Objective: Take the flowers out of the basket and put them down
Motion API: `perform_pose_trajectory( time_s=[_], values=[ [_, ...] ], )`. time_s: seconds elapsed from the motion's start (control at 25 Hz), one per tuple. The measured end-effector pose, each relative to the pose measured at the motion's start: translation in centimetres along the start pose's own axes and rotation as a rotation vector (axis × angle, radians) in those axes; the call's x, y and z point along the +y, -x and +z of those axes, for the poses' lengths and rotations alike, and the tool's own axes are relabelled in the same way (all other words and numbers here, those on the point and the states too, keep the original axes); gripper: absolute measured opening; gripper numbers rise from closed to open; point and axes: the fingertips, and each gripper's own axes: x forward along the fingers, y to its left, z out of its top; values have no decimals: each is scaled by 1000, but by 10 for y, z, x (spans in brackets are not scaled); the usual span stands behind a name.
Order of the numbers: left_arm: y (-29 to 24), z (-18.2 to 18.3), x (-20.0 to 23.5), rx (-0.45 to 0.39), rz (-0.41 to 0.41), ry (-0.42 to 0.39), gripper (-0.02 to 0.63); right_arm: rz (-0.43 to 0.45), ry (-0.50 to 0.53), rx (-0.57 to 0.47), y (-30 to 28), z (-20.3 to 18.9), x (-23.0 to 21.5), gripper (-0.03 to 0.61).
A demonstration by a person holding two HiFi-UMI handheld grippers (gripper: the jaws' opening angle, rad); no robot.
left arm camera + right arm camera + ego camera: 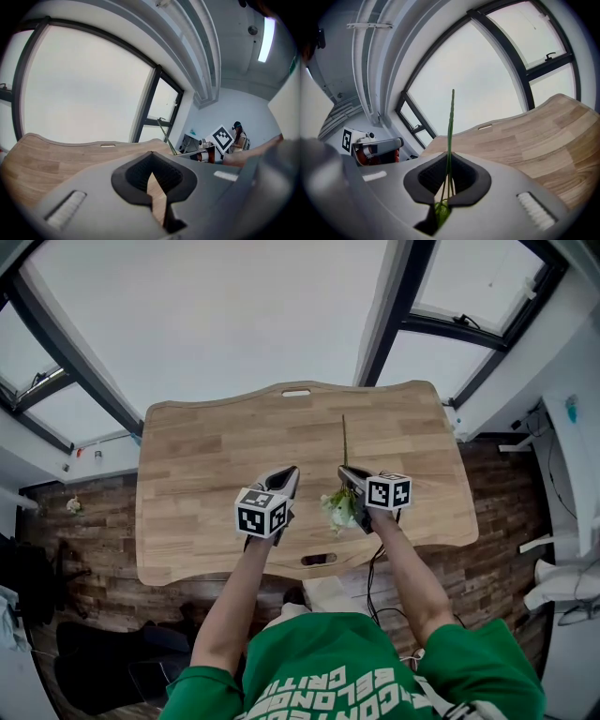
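Nearest the camera, at the bottom of the head view, is the person's green shirt (347,681), with both arms reaching up the frame over the bench (206,456). The left claw (289,474) is closed down to a thin slit with nothing in it, so it's just along for the ride. The right claw (345,472) is clamped tight on the flower (338,505). The pale bloom sits back by the claw's body and the long green stem pokes away toward the top of the frame, over bare wood. No basket shows in any view, so I'd say the taking-out part is done for this one. What's left is lowering it and letting go, since the flower isn't lying on the bench yet. Beyond the bench it's just big windows (206,315).
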Motion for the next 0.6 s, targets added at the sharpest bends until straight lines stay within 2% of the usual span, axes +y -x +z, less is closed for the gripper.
perform_pose_trajectory(
  time_s=[0.24, 0.6],
  values=[
    [-20, -14, 10, 36, 3, 25, 18, -29, -43, 88, -20, -21, -31, 12],
    [-49, -35, 19, 91, -3, 60, 18, -28, -173, 175, -48, -57, -67, 12]
  ],
)
